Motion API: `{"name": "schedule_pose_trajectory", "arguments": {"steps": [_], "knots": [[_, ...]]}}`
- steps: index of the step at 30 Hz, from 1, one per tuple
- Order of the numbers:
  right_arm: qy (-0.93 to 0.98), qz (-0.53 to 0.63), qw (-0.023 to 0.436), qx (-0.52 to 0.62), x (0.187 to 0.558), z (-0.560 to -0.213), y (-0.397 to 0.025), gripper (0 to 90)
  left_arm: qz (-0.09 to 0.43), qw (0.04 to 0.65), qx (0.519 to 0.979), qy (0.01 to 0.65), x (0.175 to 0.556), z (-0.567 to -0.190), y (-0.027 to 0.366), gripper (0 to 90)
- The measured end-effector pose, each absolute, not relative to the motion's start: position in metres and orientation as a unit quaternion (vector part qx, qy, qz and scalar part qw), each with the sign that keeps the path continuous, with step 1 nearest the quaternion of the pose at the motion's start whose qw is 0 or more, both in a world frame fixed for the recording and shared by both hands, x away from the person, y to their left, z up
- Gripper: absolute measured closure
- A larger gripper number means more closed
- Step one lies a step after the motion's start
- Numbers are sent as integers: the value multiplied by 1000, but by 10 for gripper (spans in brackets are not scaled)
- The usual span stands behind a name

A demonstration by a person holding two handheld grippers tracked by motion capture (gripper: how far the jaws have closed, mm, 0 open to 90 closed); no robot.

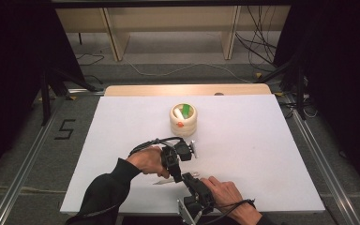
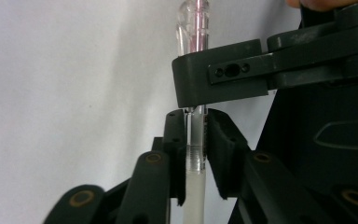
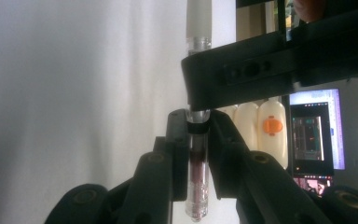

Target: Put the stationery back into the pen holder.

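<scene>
Two handheld grippers meet near the front edge of a white table (image 1: 243, 140). L gripper (image 2: 196, 122) is clamped on the frosted white end of a pen (image 2: 194, 163); R gripper (image 3: 196, 122) is clamped on its clear end w/ dark red inside. Pen is held between both, just above the table. A cream round holder (image 1: 183, 119) w/ a green item stands farther back, well apart.

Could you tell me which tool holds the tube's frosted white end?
The left tool: its jaws clamp the frosted end of the tube, while the right tool grips the clear end with dark red inside.
</scene>
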State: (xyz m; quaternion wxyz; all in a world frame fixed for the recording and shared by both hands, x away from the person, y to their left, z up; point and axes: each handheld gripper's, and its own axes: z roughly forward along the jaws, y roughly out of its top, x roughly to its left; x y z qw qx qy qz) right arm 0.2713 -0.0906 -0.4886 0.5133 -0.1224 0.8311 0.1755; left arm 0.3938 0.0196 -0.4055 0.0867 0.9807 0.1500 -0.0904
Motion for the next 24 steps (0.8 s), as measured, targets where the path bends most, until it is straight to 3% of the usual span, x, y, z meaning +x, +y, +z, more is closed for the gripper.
{"name": "schedule_pose_trajectory", "arguments": {"steps": [10,16,24], "knots": [[842,177,499,-105,275,-487,-107,800,-68,148,973,165,396,-385,37,416],[847,187,492,-77,281,-481,-122,799,-46,198,960,192,399,-377,53,303],[850,192,488,-44,291,-478,-137,800,-14,247,945,215,398,-373,71,236]]}}
